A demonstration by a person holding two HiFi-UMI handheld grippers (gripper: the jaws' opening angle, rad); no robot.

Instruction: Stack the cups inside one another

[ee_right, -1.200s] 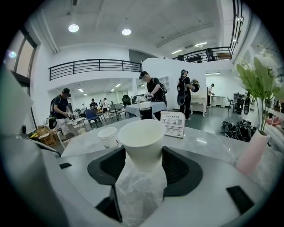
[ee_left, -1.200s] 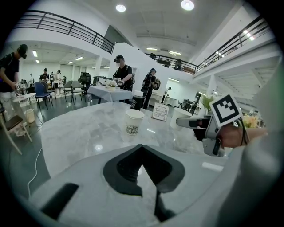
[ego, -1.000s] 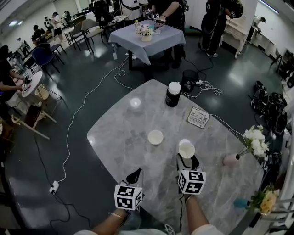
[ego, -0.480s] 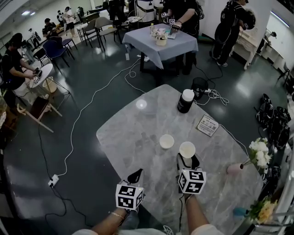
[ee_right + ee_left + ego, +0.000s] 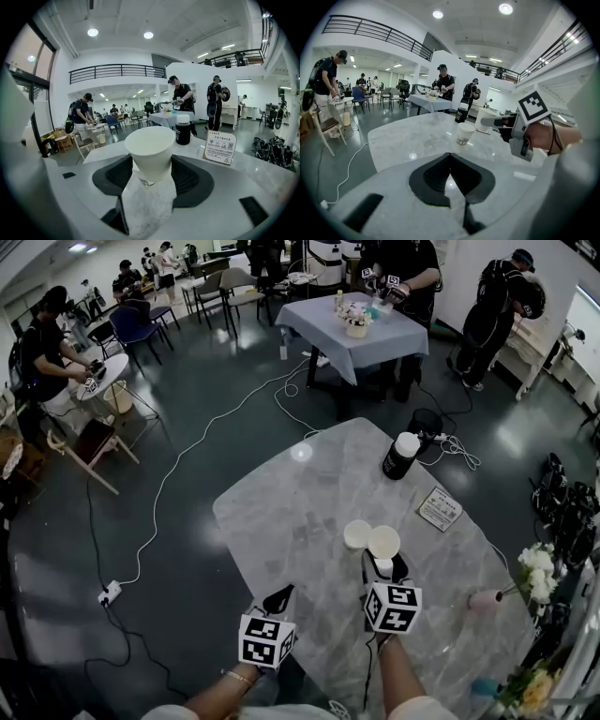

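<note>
right gripper [image 5: 384, 564] clamped on a paper cup [image 5: 383, 542] just right of the standing cup [image 5: 356, 534], guessing to drop it in; left gripper [image 5: 277, 599] closed, empty

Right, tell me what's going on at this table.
A person works two grippers over a marble table. The right gripper is shut on a white paper cup, holding it beside a second cup that stands on the table. The left gripper hangs near the table edge, shut and empty. The cups are not yet stacked.
</note>
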